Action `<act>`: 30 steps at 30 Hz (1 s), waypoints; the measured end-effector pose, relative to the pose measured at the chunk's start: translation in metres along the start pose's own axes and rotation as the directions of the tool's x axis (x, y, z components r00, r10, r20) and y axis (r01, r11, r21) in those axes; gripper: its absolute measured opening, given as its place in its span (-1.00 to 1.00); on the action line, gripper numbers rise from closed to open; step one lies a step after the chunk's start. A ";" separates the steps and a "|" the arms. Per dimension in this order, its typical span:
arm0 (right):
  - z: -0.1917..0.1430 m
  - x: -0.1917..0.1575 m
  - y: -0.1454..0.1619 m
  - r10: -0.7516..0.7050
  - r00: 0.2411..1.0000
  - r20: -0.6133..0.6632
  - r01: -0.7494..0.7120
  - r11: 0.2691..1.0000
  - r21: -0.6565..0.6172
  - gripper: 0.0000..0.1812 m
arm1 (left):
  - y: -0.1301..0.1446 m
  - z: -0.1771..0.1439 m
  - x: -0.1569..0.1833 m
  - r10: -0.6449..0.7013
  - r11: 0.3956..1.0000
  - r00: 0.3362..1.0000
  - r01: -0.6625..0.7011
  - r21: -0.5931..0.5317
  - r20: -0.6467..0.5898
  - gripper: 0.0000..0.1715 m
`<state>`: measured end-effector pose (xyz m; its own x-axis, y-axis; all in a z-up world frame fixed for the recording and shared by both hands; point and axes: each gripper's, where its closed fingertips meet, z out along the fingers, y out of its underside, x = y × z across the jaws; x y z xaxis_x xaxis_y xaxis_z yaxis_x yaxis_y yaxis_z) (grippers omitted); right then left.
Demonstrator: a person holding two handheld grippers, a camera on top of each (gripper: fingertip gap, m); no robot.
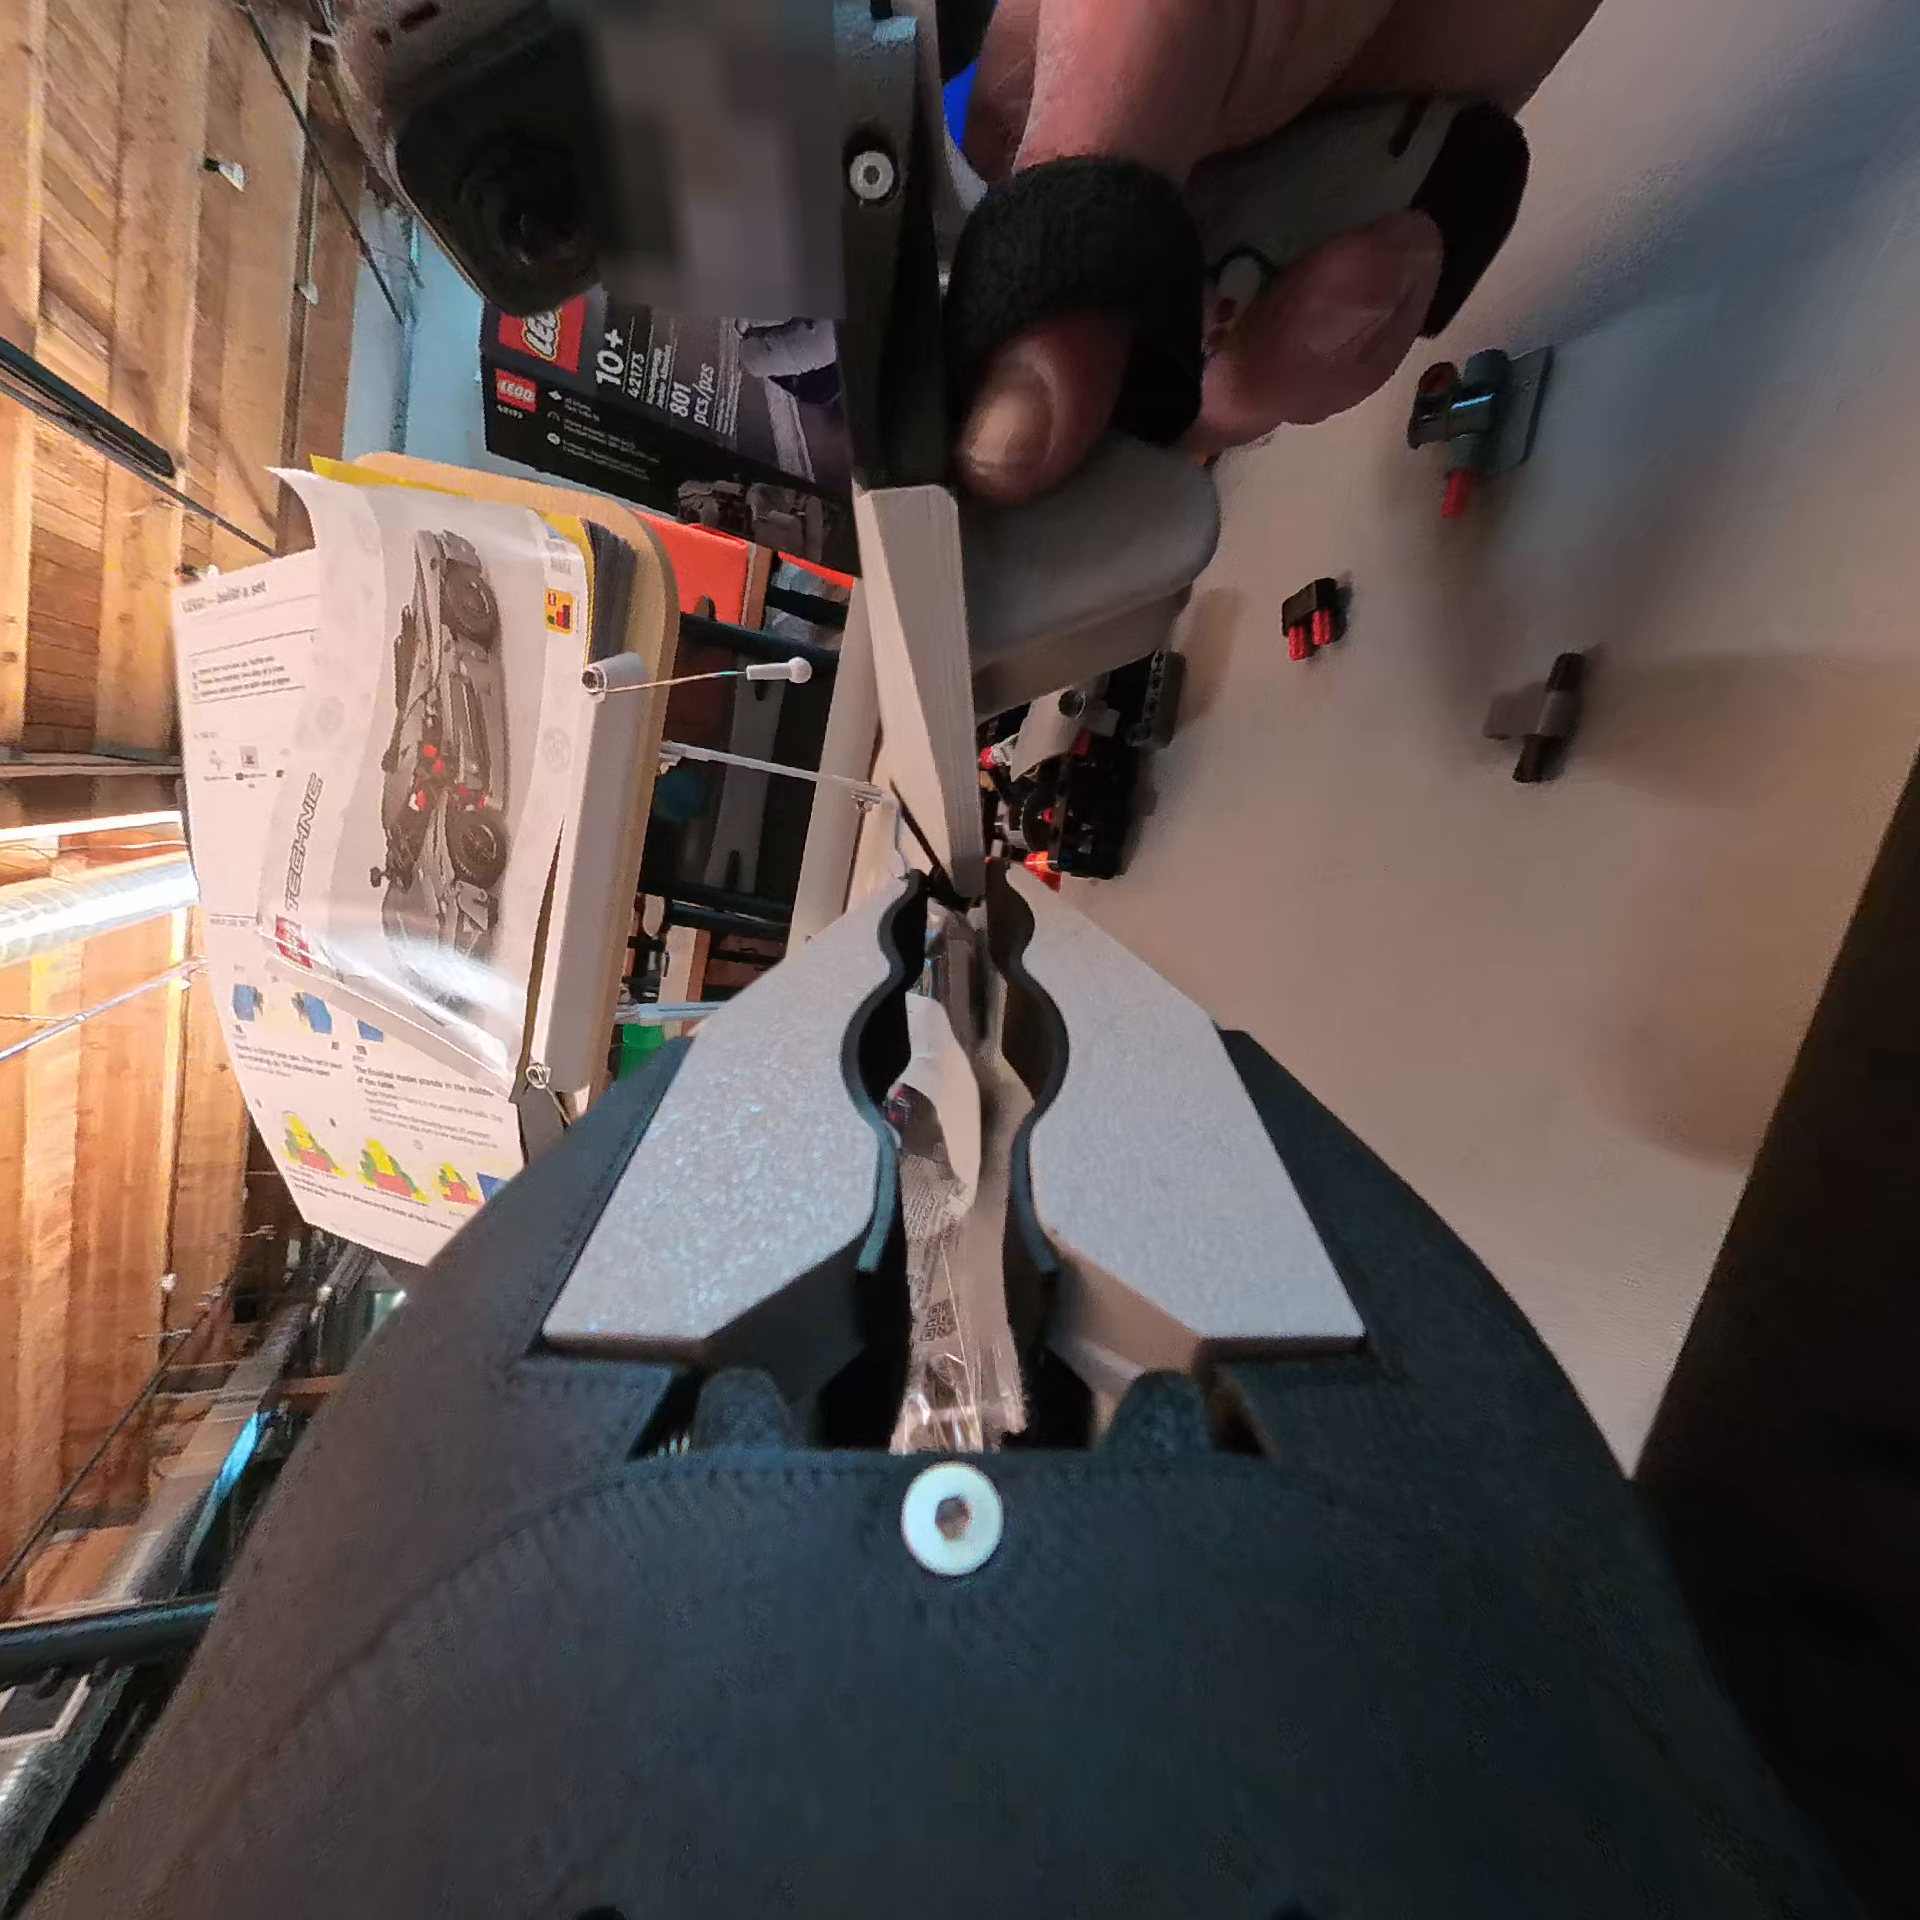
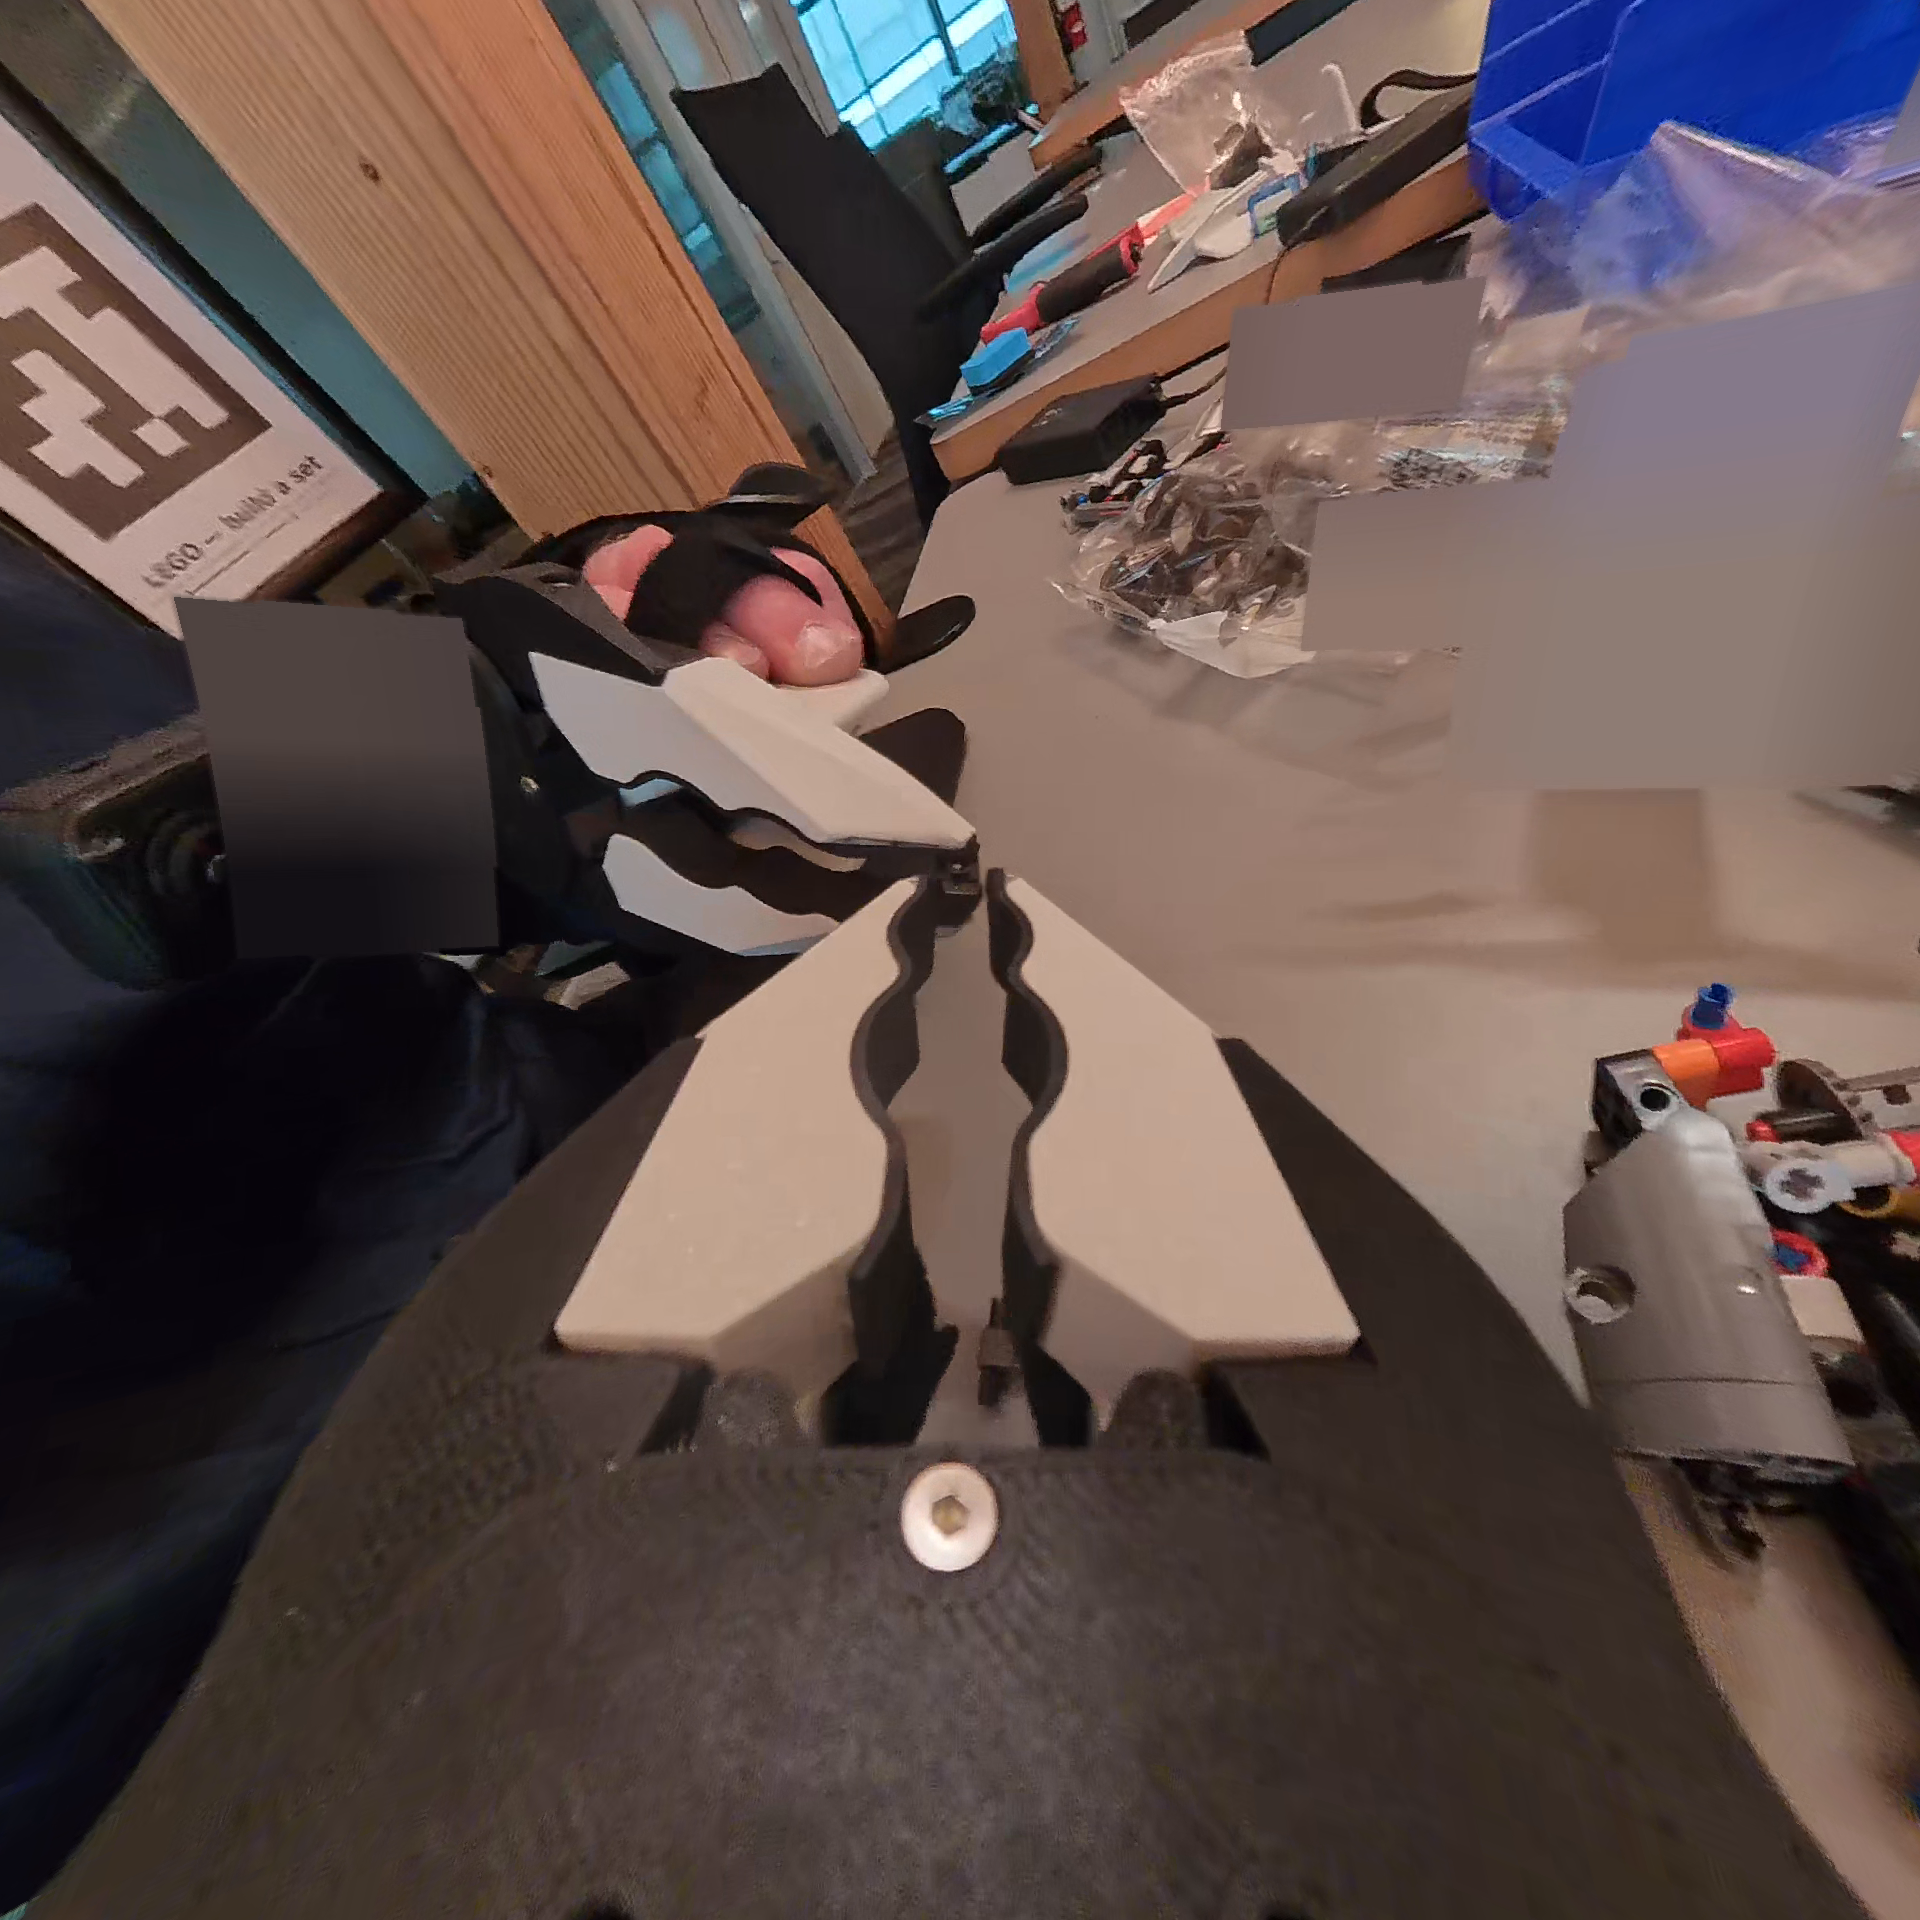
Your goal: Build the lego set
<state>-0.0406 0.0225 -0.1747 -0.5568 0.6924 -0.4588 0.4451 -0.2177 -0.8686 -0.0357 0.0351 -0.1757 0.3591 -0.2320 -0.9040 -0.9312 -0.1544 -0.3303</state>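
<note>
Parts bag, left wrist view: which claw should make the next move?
Right, probably. The left claw clamps the clear parts bag lengthwise in its grip, so it anchors. The right claw meets it tip to tip at the bag's far end, placed to pull there.

Both views are evenly lit by soft indoor light; no harsh glare is seen. In the left wrist view, a bright strip light [image 1: 94, 894] is blown out at the left edge, and a hand [image 1: 1226, 208] up close is blurred. Strong fisheye bending is seen at the edges of both views. Daylight is seen through a window [image 2: 904, 52] in the right wrist view. Soft, diffuse shadows are cast on the surface [image 2: 1299, 883]. The clear bags [image 2: 1195, 561] are smeared, and the lower gripper body is rendered dark with little detail.
</note>
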 end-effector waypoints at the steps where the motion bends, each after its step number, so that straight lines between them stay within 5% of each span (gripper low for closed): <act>1: 0.000 -0.001 0.001 0.001 1.000 0.010 -0.001 1.000 -0.004 -0.93 | -0.001 0.000 0.000 0.005 1.000 1.000 -0.005 0.007 0.002 -0.90; 19: -0.016 -0.023 0.027 -0.208 0.970 0.124 0.231 0.949 -0.216 -0.94 | -0.017 -0.032 0.011 0.168 0.985 0.969 -0.159 0.065 -0.182 -1.00; 22: -0.016 -0.029 0.018 -0.180 0.969 0.171 0.207 0.966 -0.153 -0.96 | -0.010 -0.035 0.007 0.087 0.995 0.969 -0.076 0.057 -0.233 -1.00; 30: -0.010 -0.037 0.030 -0.100 0.964 0.245 0.149 0.969 -0.195 -0.95 | -0.026 -0.029 0.024 0.164 0.978 0.968 -0.134 0.161 -0.191 -0.83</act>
<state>-0.0003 -0.0027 -0.1820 -0.7530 0.5211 -0.4019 0.4848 0.0263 -0.8742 -0.0008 0.0052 -0.1813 0.2065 -0.4332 -0.8773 -0.9689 0.0346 -0.2451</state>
